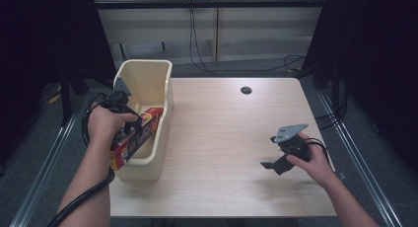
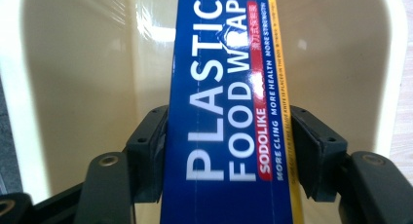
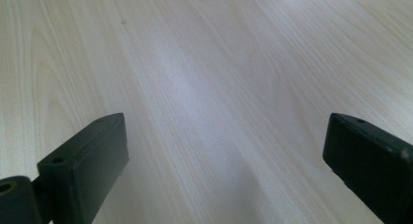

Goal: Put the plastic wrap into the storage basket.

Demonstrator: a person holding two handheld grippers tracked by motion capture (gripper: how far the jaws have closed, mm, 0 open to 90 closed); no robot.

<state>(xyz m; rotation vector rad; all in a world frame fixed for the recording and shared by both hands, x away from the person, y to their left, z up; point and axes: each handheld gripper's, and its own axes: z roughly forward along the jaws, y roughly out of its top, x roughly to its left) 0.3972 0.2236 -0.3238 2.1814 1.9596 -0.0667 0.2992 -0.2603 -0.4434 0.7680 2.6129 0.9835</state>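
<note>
A long blue box of plastic food wrap (image 2: 229, 112) with white lettering and a yellow edge lies slanted inside the cream plastic bin (image 1: 148, 74), its near end poking over the bin's front rim. My left gripper (image 2: 229, 156) is shut on the box (image 1: 135, 138), both black pads pressed against its long sides. In the high view the left gripper (image 1: 129, 126) sits over the bin's near half. My right gripper (image 1: 272, 162) hangs low over the bare wood at the table's right, jaws wide apart and nothing between them; the same gripper (image 3: 224, 151) looks down on wood grain.
The wooden table (image 1: 231, 138) has a dark cable hole (image 1: 246, 90) near its far edge. The bin stands on the table's left edge. Black curtains flank both sides, and cables run across the floor beyond the table.
</note>
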